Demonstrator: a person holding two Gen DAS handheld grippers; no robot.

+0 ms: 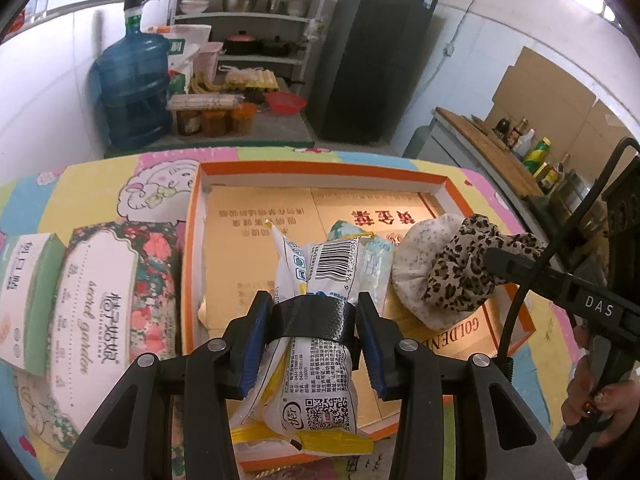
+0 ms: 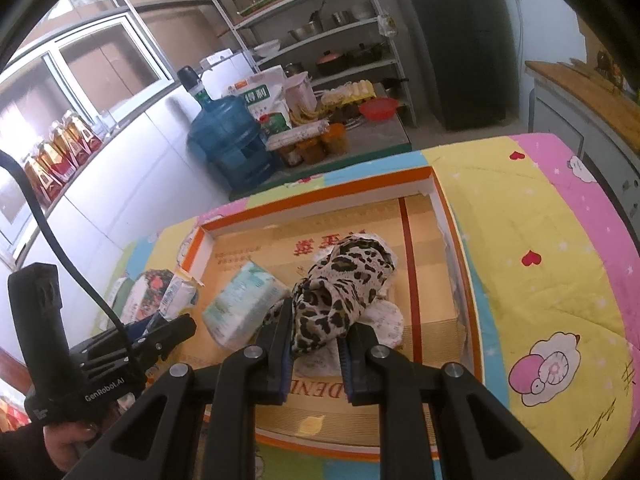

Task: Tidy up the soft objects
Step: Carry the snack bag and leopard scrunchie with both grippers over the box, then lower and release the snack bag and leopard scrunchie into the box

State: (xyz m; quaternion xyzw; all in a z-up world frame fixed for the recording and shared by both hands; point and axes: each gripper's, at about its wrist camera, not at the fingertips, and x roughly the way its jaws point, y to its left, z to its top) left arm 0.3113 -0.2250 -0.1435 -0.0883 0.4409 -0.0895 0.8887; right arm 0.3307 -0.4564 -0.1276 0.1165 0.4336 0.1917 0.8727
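Observation:
My left gripper (image 1: 314, 320) is shut on a white and yellow soft packet (image 1: 316, 276) with a barcode, held above the orange-rimmed box (image 1: 320, 168). A black band crosses the packet between the pads. My right gripper (image 2: 316, 340) is shut on a leopard-print cloth (image 2: 340, 284), which drapes over a white speckled soft pad (image 2: 384, 320) lying in the box (image 2: 320, 196). A pale green tissue pack (image 2: 240, 308) lies in the box beside it. The left wrist view also shows the right gripper (image 1: 496, 260) with the leopard cloth (image 1: 468, 268). The right wrist view shows the left gripper (image 2: 176, 326).
A floral tissue box (image 1: 104, 304) and a green and white box (image 1: 28, 280) lie left of the orange box on the colourful cartoon sheet (image 2: 540, 280). Beyond the table stand a blue water jug (image 1: 132, 84), metal shelves (image 1: 256, 20) and a dark fridge (image 1: 376, 60).

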